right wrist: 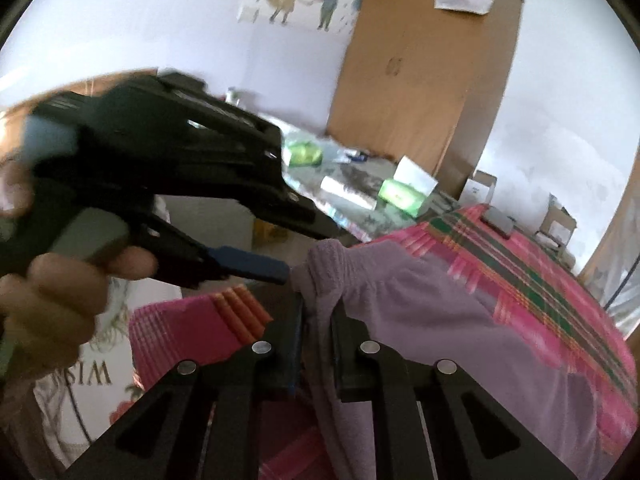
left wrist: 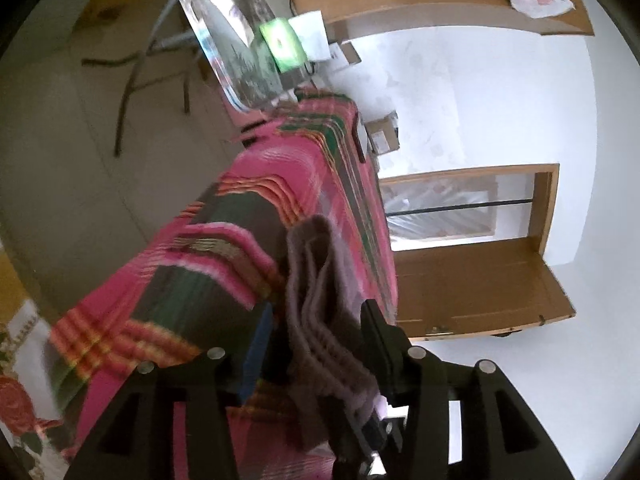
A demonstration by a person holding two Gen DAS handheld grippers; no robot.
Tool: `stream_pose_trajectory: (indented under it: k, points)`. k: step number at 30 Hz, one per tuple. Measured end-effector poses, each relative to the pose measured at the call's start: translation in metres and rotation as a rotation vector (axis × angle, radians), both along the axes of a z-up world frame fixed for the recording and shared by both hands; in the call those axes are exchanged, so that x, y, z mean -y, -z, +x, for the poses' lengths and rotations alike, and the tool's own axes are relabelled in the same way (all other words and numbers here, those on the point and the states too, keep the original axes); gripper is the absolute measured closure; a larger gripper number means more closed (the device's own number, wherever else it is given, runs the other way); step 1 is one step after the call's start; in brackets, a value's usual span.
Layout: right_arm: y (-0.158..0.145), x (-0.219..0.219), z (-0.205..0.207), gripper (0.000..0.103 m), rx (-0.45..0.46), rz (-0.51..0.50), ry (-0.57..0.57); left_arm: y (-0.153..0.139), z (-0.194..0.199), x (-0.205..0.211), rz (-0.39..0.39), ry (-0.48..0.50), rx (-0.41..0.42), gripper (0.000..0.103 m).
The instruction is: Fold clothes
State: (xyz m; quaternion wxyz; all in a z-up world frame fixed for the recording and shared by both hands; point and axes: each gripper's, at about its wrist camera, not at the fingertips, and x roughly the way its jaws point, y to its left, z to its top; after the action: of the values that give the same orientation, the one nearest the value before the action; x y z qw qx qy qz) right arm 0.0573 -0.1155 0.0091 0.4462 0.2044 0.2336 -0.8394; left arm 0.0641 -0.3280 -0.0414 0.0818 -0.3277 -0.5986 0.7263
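A purple garment (left wrist: 316,280) lies bunched on a bed under a pink and green striped blanket (left wrist: 280,168). In the left wrist view my left gripper (left wrist: 318,332) is open around a folded edge of it. A dark gap separates the cloth from the blue pad (left wrist: 258,344), while the cloth touches the black finger (left wrist: 374,332). In the right wrist view my right gripper (right wrist: 318,336) is shut on the purple garment (right wrist: 420,320), which spreads right over the blanket (right wrist: 540,280). There a hand (right wrist: 60,292) holds the left gripper (right wrist: 300,250) against the raised bunch.
A table with green boxes (right wrist: 400,194) and a white box stands beyond the bed. A wooden door (right wrist: 420,80) and a white wall are behind it. Cardboard boxes (left wrist: 384,134) sit by the wall near a wooden-framed window (left wrist: 460,208). A person's printed shirt (right wrist: 80,380) is at lower left.
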Motion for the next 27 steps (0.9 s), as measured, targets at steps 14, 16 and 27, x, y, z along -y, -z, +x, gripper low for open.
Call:
stream_pose_trajectory:
  k: [14, 16, 27]
  points:
    - [-0.005, -0.012, -0.007, 0.091, 0.063, -0.069, -0.002, 0.011, -0.034, -0.002, 0.074, 0.103, 0.049, 0.055]
    - [-0.006, -0.013, -0.009, 0.091, 0.069, -0.078, -0.001, 0.009, -0.039, -0.005, 0.056, 0.124, 0.065, 0.055]
    - [-0.002, 0.0, -0.009, 0.091, 0.073, -0.027, -0.019, 0.011, -0.085, -0.002, 0.003, 0.178, 0.105, 0.085]
